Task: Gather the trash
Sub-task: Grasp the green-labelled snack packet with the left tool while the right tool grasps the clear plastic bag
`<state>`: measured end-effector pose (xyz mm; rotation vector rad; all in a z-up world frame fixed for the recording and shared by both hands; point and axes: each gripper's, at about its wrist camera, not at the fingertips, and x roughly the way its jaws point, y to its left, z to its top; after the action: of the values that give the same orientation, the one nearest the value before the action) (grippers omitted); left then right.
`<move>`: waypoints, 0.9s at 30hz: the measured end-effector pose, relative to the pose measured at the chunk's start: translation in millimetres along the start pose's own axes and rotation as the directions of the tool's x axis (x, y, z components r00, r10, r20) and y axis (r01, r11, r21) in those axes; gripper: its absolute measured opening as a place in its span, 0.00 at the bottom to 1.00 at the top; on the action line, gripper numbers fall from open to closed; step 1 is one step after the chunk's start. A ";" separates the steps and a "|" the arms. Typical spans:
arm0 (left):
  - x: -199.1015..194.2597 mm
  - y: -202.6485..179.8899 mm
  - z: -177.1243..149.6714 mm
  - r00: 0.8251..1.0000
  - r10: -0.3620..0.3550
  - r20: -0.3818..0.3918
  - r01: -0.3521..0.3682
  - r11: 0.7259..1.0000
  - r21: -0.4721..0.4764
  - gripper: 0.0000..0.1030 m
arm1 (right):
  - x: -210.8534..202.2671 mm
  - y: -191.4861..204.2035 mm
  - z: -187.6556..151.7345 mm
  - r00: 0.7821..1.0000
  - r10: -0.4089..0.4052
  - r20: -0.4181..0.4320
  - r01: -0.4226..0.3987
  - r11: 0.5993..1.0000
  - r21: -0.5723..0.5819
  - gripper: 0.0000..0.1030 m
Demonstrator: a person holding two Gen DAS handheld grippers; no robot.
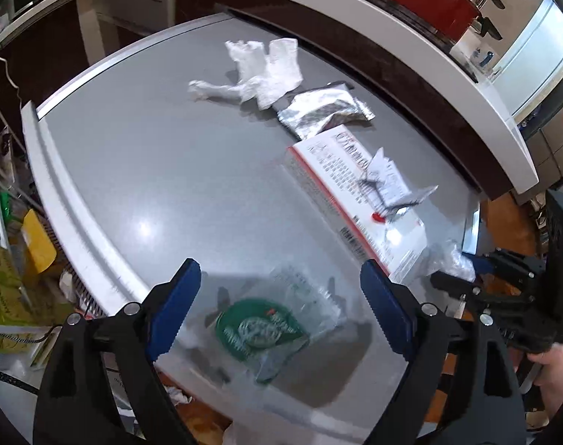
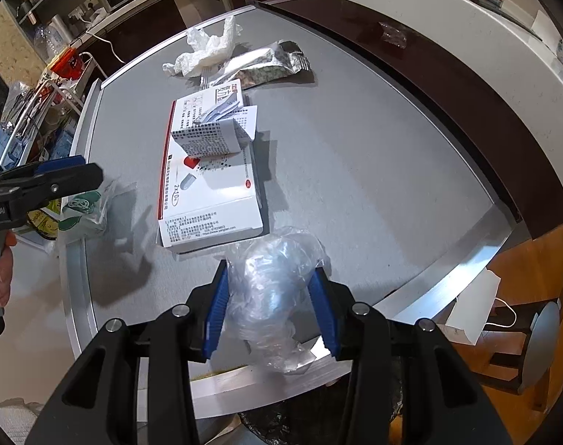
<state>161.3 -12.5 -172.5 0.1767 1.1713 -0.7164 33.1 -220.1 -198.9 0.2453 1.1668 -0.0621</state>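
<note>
Through the left wrist camera: left gripper (image 1: 279,298) held over the near edge of the grey table (image 1: 162,170), jaws spread wide with nothing pressed between the pads; blurred clear wrapper with a green label (image 1: 261,328) seen below and between them, whether lying on the table or in the air impossible to tell; white box (image 1: 355,200) farther in on the table, folded leaflet (image 1: 387,181) on top of it; silver foil packet (image 1: 324,113) beyond the box, crumpled white tissue (image 1: 261,70) beyond that; right gripper (image 1: 467,278) just beside the box's near corner. Through the right wrist camera: right gripper (image 2: 270,304) clamped on a crumpled clear plastic bag (image 2: 274,289), pads pressing both its sides, just in front of the box (image 2: 210,200) at the table's (image 2: 355,148) near rim; green-label wrapper (image 2: 82,209) left of the box under the left gripper (image 2: 64,174).
</note>
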 end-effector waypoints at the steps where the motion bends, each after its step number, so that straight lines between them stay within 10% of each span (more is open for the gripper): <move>1: -1.4 1.8 -3.4 1.000 0.005 -0.002 -0.005 1.000 0.002 0.86 | 0.2 0.5 -0.2 1.000 0.000 -0.001 0.000 1.000 -0.002 0.41; 12: 19.6 -4.3 -19.8 0.999 0.005 -0.053 0.002 0.993 0.120 0.87 | 5.3 7.2 -1.9 1.000 -0.007 -0.020 0.006 1.000 -0.029 0.48; 20: -4.0 15.5 -3.5 0.990 -0.142 -0.006 0.142 0.987 -0.070 0.87 | -0.9 5.3 -4.3 1.000 0.010 -0.002 -0.010 1.000 -0.007 0.64; 27: -7.8 6.0 -17.5 0.992 -0.110 -0.055 0.110 0.994 0.009 0.87 | -2.4 11.4 -5.7 1.000 0.007 0.002 -0.007 0.999 -0.041 0.78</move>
<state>149.7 3.8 -174.0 0.1434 1.2365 -0.8202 29.0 -207.9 -197.1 0.2135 1.1634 -0.0324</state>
